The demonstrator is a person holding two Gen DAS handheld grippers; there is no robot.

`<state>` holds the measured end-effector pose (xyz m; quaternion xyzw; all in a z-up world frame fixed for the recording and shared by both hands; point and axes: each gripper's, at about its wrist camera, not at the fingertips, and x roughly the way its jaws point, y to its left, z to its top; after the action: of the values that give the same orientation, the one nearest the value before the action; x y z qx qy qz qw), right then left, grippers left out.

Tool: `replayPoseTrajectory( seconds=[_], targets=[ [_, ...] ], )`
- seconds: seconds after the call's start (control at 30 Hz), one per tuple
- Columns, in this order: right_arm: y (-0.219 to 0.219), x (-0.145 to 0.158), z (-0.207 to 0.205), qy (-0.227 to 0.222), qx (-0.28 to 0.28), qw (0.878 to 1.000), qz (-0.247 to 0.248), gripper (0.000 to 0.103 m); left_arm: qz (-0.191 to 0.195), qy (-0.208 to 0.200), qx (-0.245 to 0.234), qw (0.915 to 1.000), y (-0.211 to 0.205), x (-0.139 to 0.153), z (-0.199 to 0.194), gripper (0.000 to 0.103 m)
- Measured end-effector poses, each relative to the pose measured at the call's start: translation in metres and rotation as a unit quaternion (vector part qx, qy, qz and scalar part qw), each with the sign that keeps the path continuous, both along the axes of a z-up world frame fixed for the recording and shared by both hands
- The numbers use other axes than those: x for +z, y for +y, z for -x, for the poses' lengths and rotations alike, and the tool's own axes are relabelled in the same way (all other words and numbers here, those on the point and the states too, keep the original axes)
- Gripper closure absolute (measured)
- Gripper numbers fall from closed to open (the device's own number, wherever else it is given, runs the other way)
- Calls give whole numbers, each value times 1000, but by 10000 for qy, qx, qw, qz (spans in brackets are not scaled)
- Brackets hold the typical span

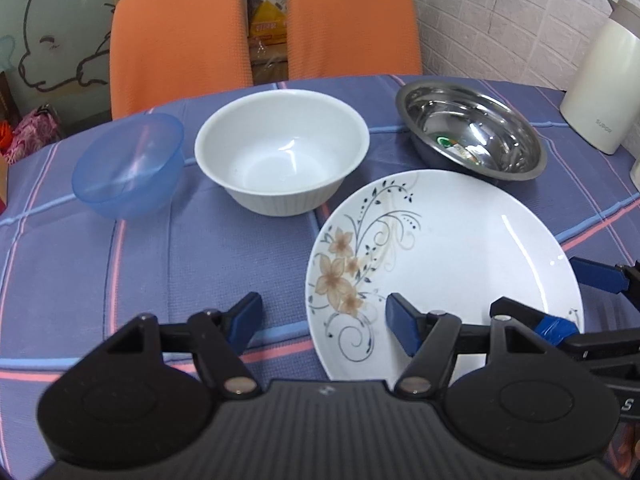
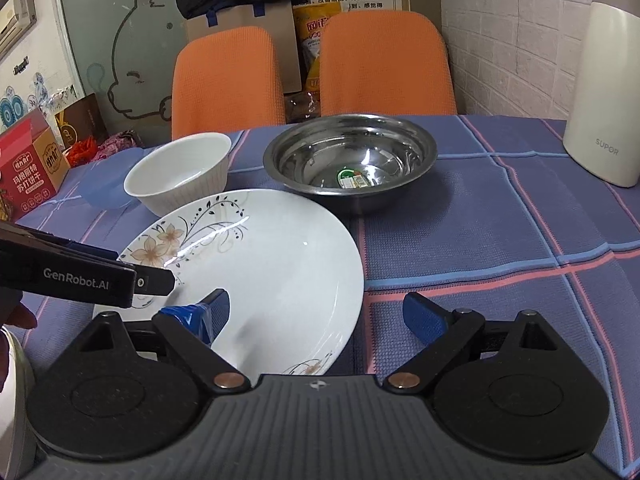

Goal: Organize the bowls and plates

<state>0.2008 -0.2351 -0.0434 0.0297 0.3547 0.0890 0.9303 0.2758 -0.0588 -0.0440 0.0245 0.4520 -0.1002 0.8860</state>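
A white plate with a flower print point(image 1: 460, 256) lies on the tablecloth near me; it also shows in the right wrist view point(image 2: 272, 272). Behind it stand a blue plastic bowl point(image 1: 128, 164), a white ribbed bowl point(image 1: 280, 156) and a steel bowl point(image 1: 472, 128), the steel bowl also in the right wrist view point(image 2: 352, 160). My left gripper point(image 1: 324, 320) is open, its jaws either side of the plate's left edge. My right gripper point(image 2: 320, 316) is open, its jaws either side of the plate's right edge.
A cream thermos jug point(image 2: 604, 92) stands at the table's right. Two orange chairs point(image 1: 264, 28) stand behind the table. A red box point(image 2: 28, 164) and bags sit at the left. The tablecloth point(image 2: 500, 240) is bare to the plate's right.
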Motion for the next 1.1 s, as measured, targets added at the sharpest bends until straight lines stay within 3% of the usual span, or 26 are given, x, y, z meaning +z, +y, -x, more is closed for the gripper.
replayPoseTrajectory(
  seconds=[0.17,0.37,0.47,0.53,0.7,0.9,1.1],
  targets=[
    [4,-8,-4,123,40,9999,-73,22,-52,-119,17,9999,-2,-1,-2,34],
    [15,-11,-4,21,220,9995,239,19,146,-110,70,9998,0,-3,-3,34],
    [16,-11,-3,-16,149,9996,238,19,255,-94,51,9996,-2,-3,-1,39],
    [19,-11,-2,-47,306,9994,129,19,313,-104,-36,9994,-5,-2,1,53],
    [24,-11,1,-74,321,9993,154,19,430,-45,71,9990,-4,-1,1,65],
    [29,-9,6,-54,152,9999,42,19,437,-48,101,9990,-1,4,4,75],
    [37,1,14,-307,131,9994,132,19,434,-237,59,9988,1,17,14,76]
  ],
)
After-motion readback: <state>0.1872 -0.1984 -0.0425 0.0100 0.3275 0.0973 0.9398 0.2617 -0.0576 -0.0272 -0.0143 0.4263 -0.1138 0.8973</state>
